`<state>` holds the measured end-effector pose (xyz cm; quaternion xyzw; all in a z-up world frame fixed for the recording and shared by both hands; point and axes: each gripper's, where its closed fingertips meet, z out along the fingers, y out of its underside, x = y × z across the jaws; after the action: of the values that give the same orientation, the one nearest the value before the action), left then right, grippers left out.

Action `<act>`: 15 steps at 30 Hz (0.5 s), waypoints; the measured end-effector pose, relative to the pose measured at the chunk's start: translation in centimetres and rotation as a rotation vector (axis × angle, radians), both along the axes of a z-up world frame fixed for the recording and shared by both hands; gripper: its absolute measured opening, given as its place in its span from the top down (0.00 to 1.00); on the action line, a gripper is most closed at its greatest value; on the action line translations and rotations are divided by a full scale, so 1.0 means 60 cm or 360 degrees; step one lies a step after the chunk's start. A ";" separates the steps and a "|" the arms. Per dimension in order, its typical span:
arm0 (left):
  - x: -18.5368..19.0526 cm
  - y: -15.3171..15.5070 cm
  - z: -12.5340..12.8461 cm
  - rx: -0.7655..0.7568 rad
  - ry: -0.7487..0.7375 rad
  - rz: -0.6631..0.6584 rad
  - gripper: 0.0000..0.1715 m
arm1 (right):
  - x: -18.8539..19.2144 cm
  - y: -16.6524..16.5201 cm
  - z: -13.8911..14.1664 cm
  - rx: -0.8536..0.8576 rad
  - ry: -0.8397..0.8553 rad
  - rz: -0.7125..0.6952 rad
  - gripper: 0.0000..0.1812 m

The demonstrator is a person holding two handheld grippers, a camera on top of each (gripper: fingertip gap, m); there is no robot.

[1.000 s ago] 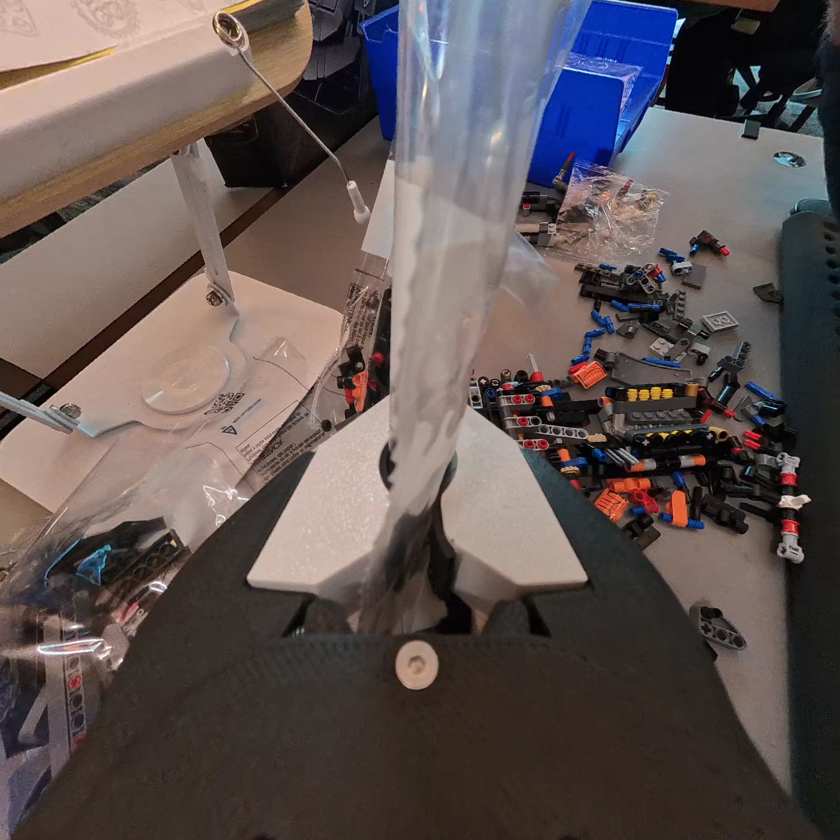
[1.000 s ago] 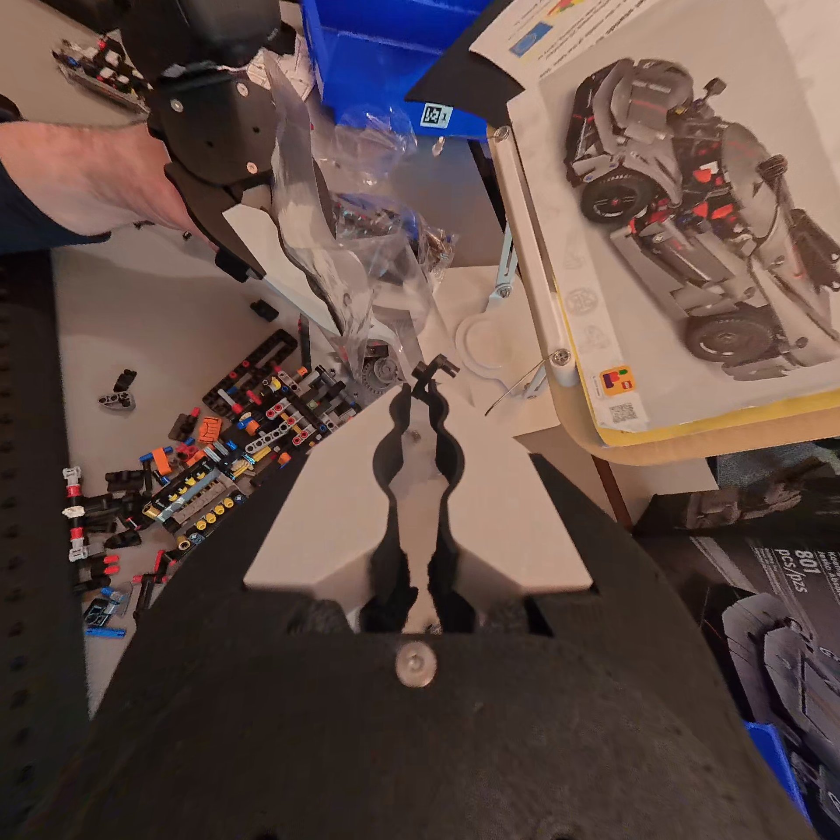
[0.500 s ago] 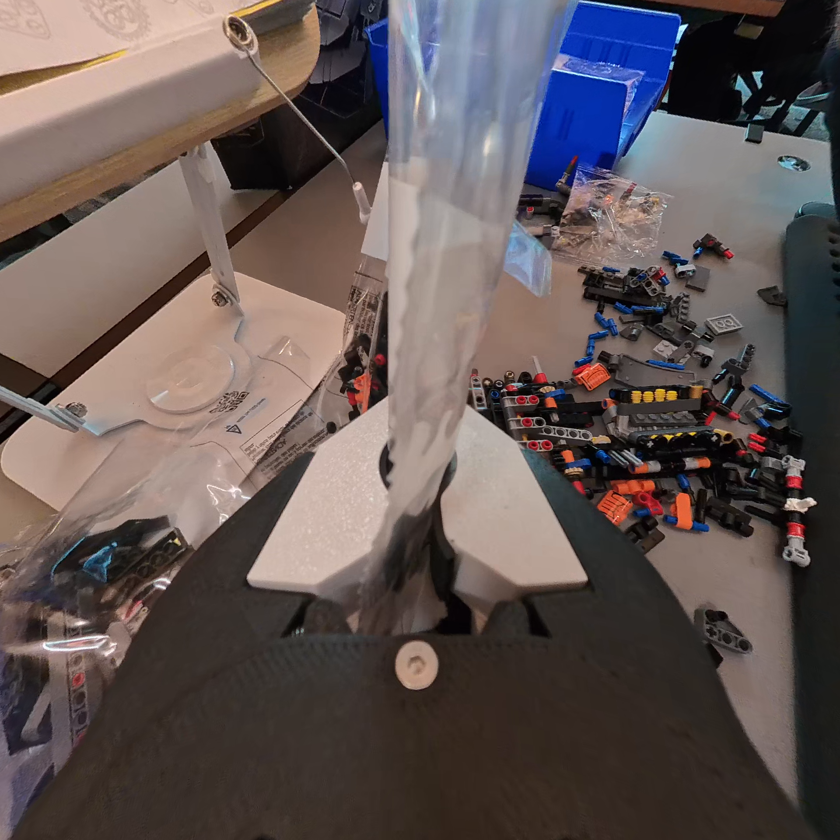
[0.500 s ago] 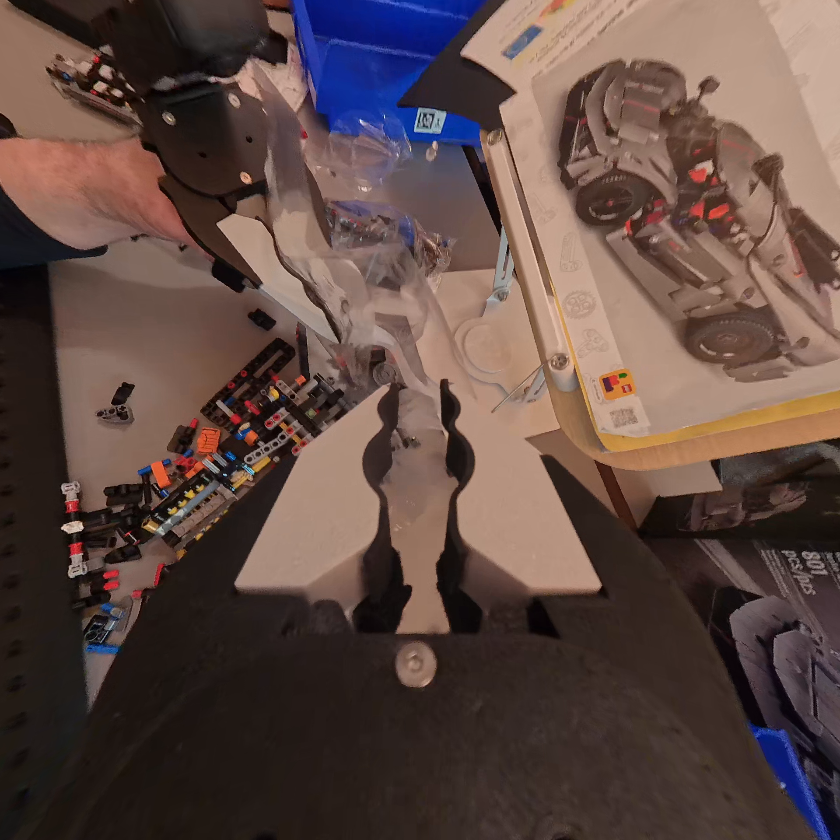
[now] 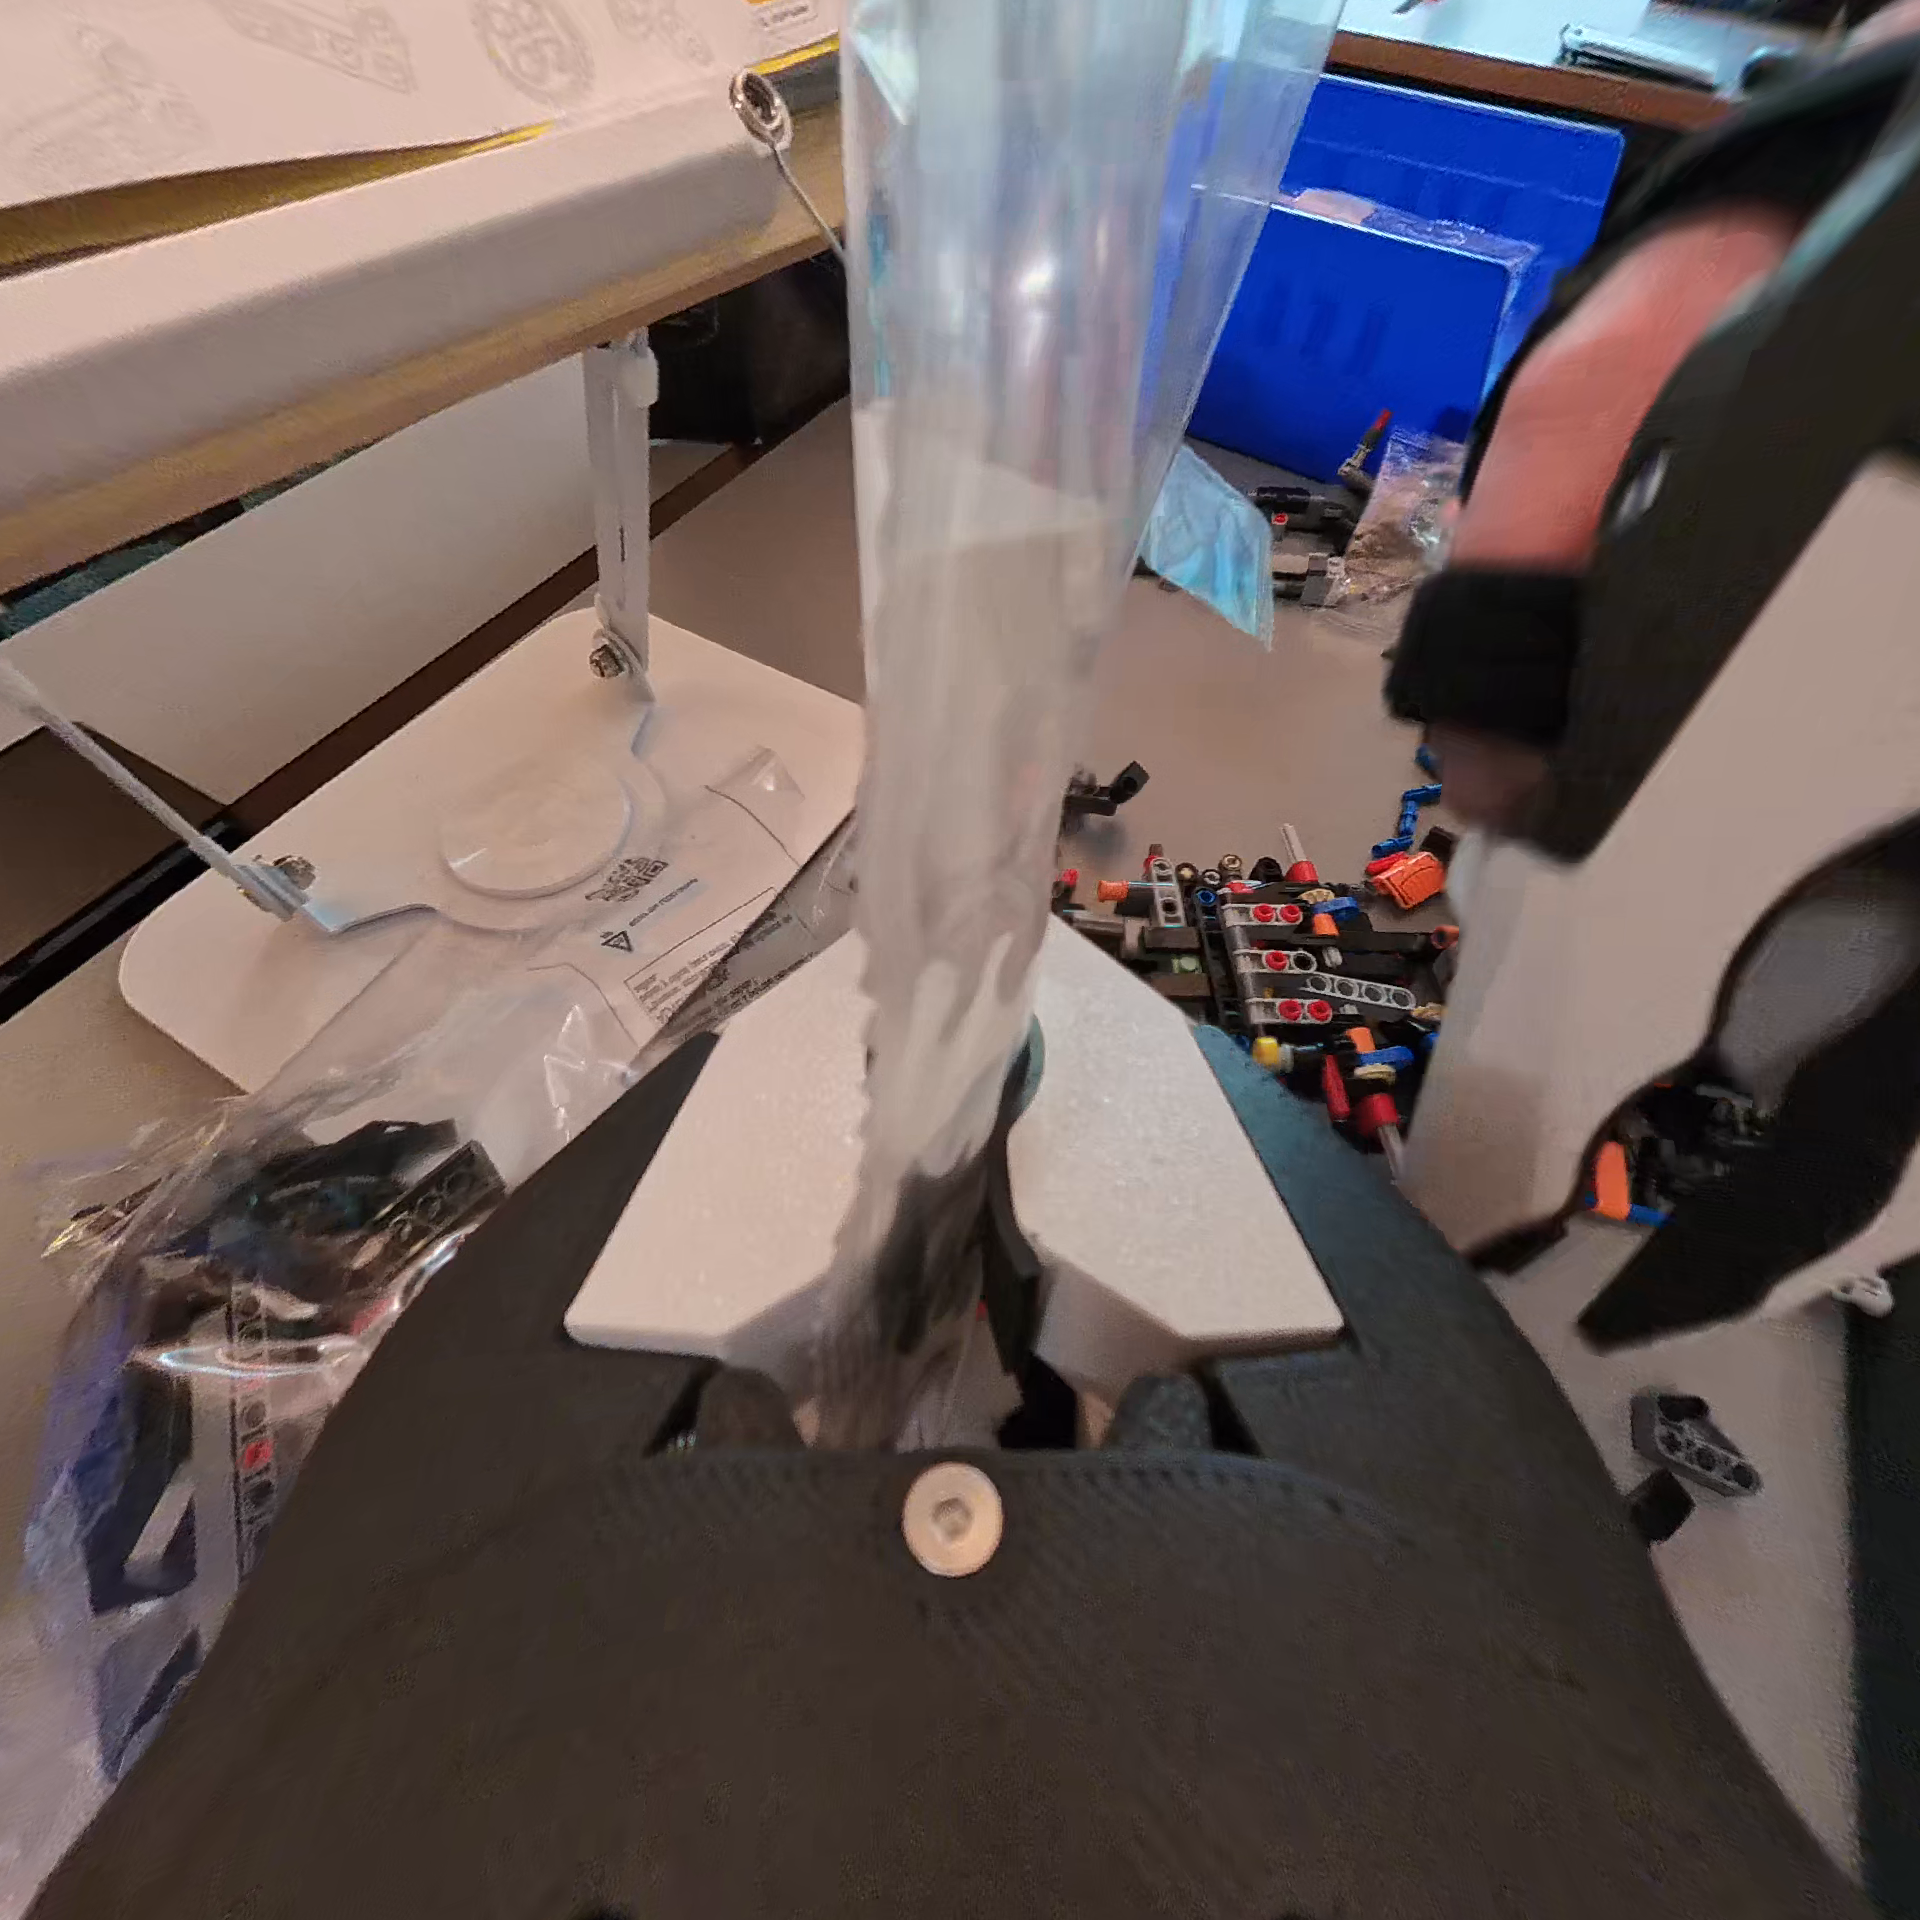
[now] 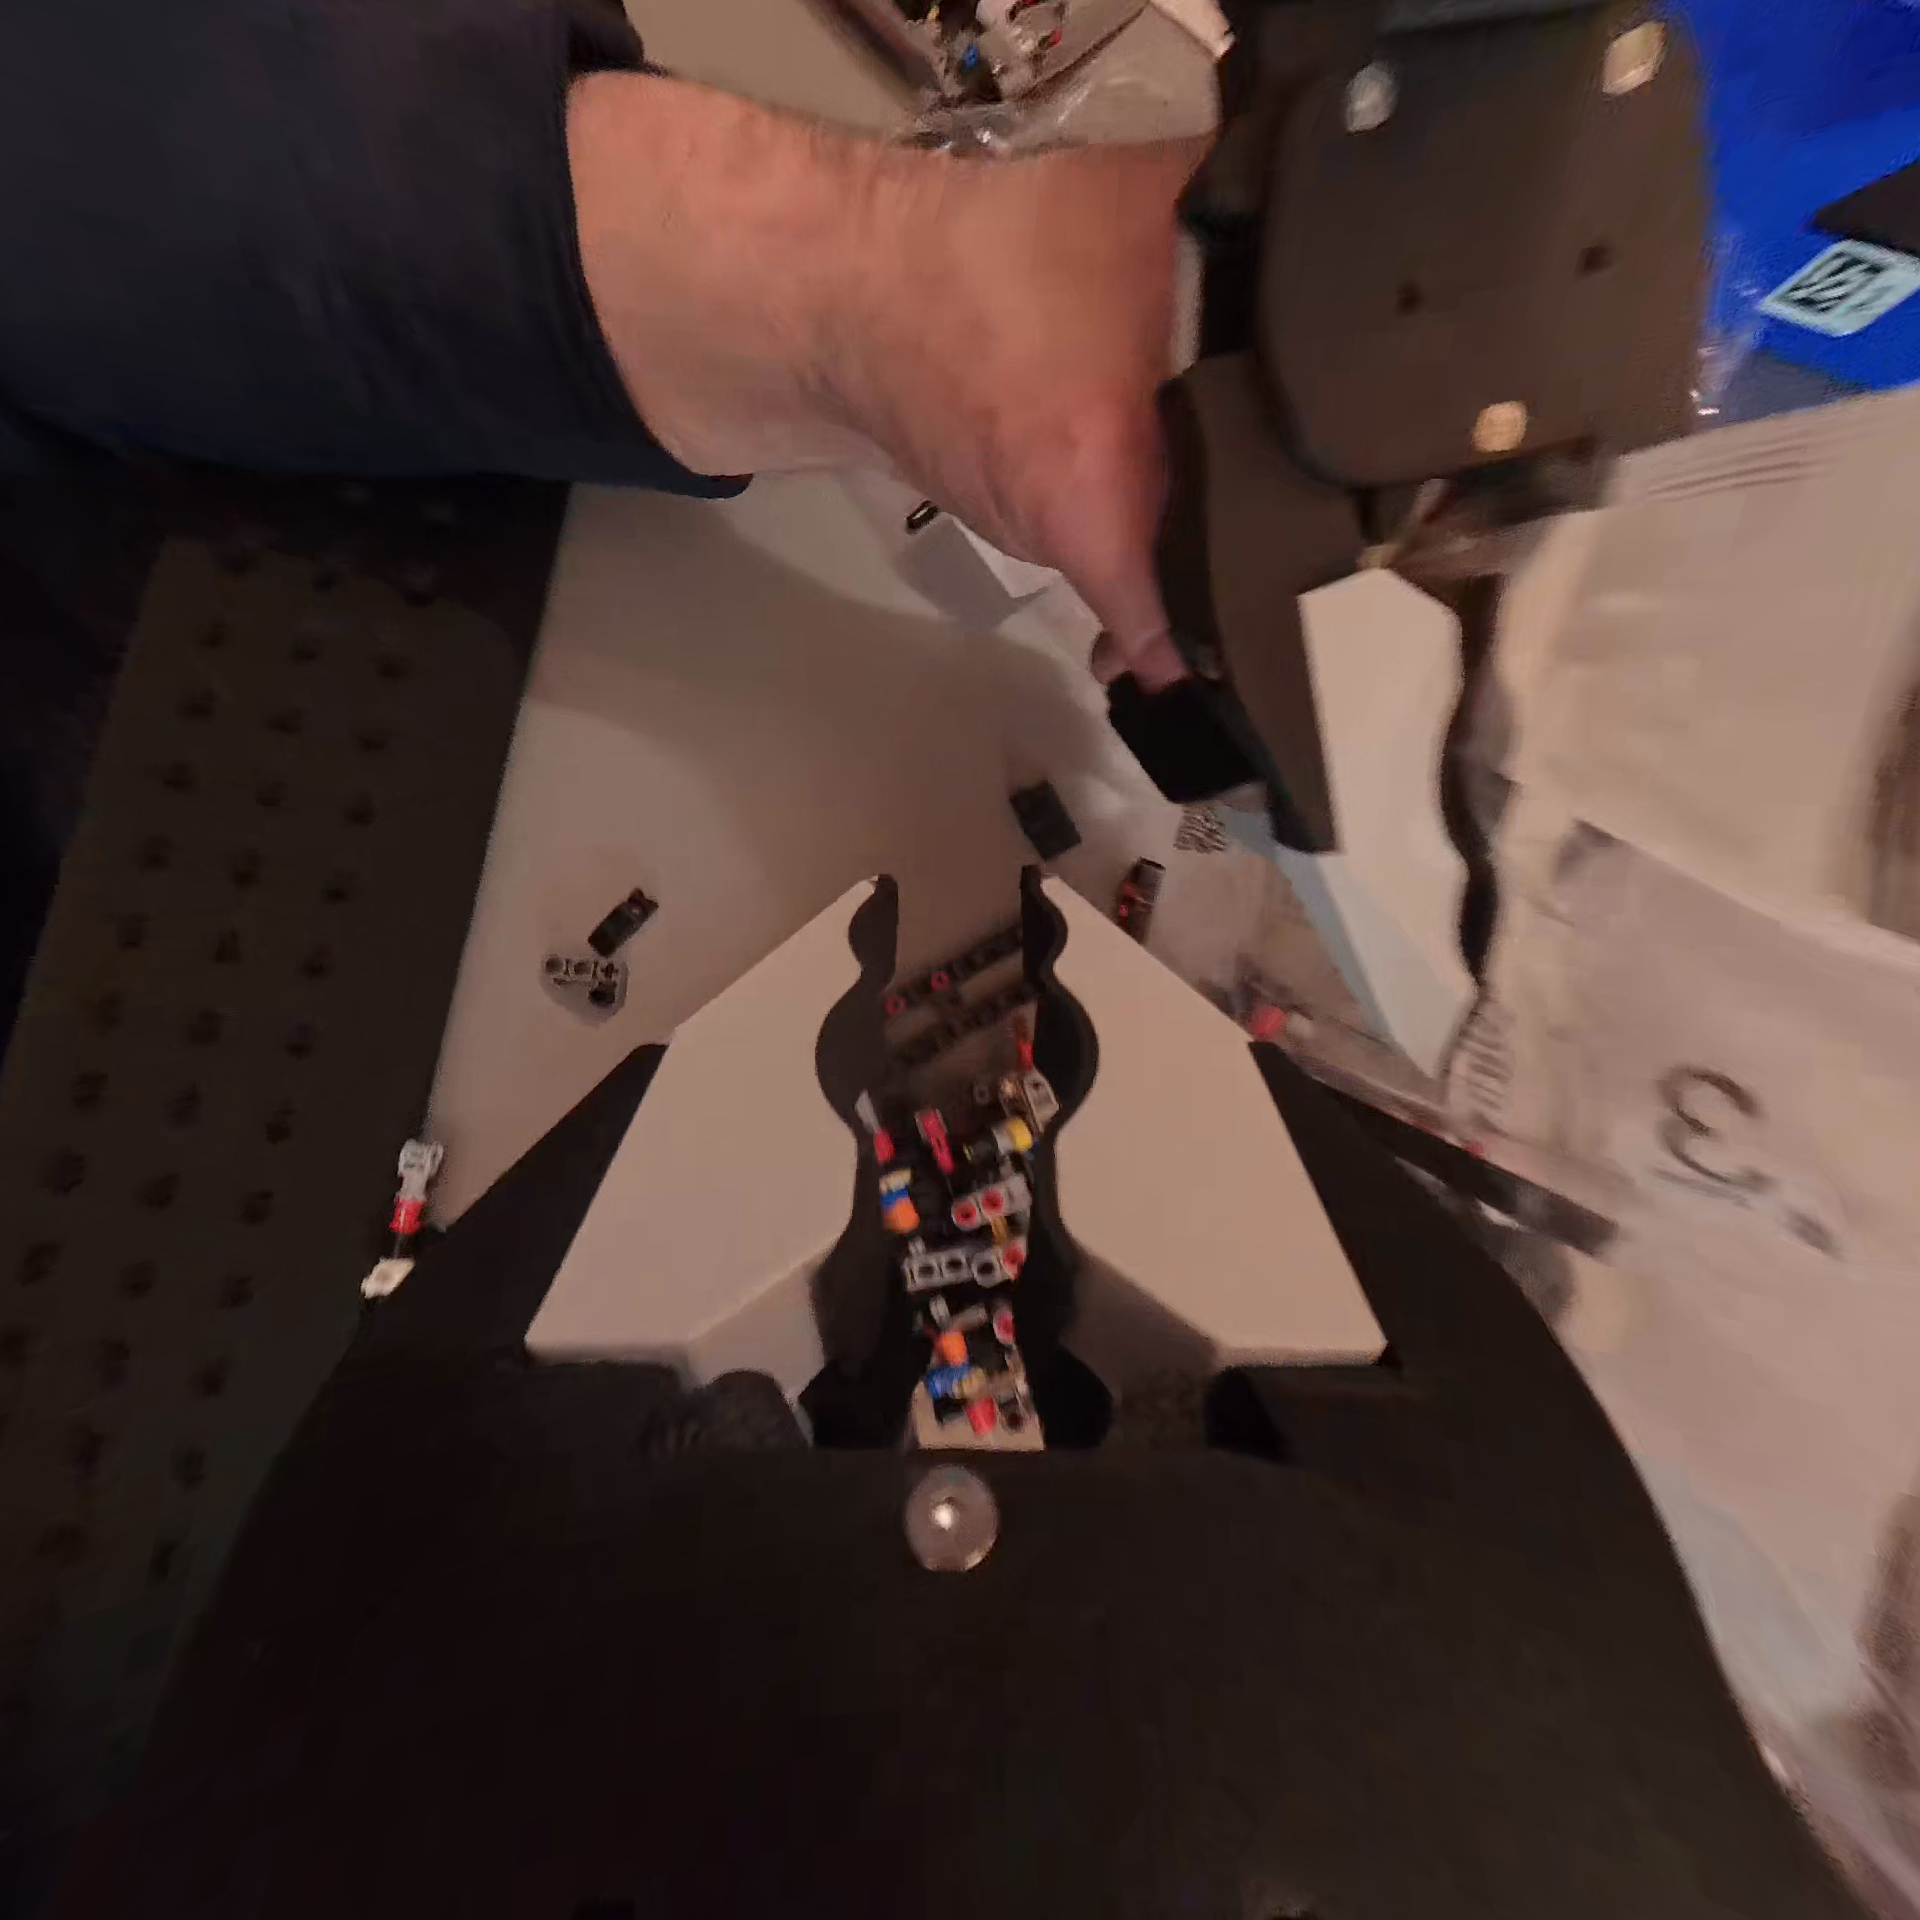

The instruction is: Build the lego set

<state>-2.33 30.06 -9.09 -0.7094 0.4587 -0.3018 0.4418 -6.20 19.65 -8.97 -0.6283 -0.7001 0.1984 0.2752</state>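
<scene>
My left gripper [image 5: 951, 987] is shut on a clear plastic bag [image 5: 997, 416] that stands up out of the jaws. In the right wrist view it [image 6: 1465, 1029] sits at the upper right, held by a hand [image 6: 883, 312], with the bag [image 6: 1662, 1039] blurred beside it. My right gripper [image 6: 956, 883] is open and empty, hovering over the pile of loose lego parts [image 6: 956, 1164]. It also shows at the right of the left wrist view [image 5: 1538, 1299], just above the pile [image 5: 1299, 966].
A white book stand [image 5: 468, 852] holds the instruction book [image 5: 312, 156] at the left. A clear bag with dark parts [image 5: 260, 1299] lies at the lower left. A blue bin [image 5: 1382, 312] stands at the back. A grey piece [image 5: 1694, 1444] lies apart. A dark perforated surface [image 6: 260, 935] borders the table. One gripper's finger ends stand about 10 cm off the other's. My right gripper's tips are some 12 cm from the grey piece [image 5: 1694, 1444].
My right gripper's jaws have opened, and it has swung left and down from near the book stand to over the parts pile. My left gripper still holds the bag.
</scene>
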 end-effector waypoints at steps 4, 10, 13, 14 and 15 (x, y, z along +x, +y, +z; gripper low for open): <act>-0.010 0.006 0.001 -0.0021 -0.0035 0.0021 1.00 | -0.033 0.004 -0.059 0.0043 -0.0144 0.0021 0.86; -0.014 0.010 0.000 -0.0029 -0.0049 0.0033 1.00 | -0.052 0.040 -0.123 0.0038 -0.0273 -0.0055 0.86; -0.015 0.011 0.000 -0.0036 -0.0056 0.0036 1.00 | -0.057 0.051 -0.147 0.0020 -0.0297 -0.0074 0.86; -0.015 0.011 0.000 -0.0035 -0.0055 0.0035 1.00 | -0.060 0.053 -0.152 0.0018 -0.0300 -0.0081 0.87; -0.014 0.010 0.000 -0.0034 -0.0054 0.0032 1.00 | -0.063 0.055 -0.156 0.0017 -0.0299 -0.0083 0.87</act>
<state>-3.17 30.68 -9.07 -0.7135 0.4407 -0.3142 0.4449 -9.95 22.95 -18.36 -0.6607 -0.7073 0.1275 0.2167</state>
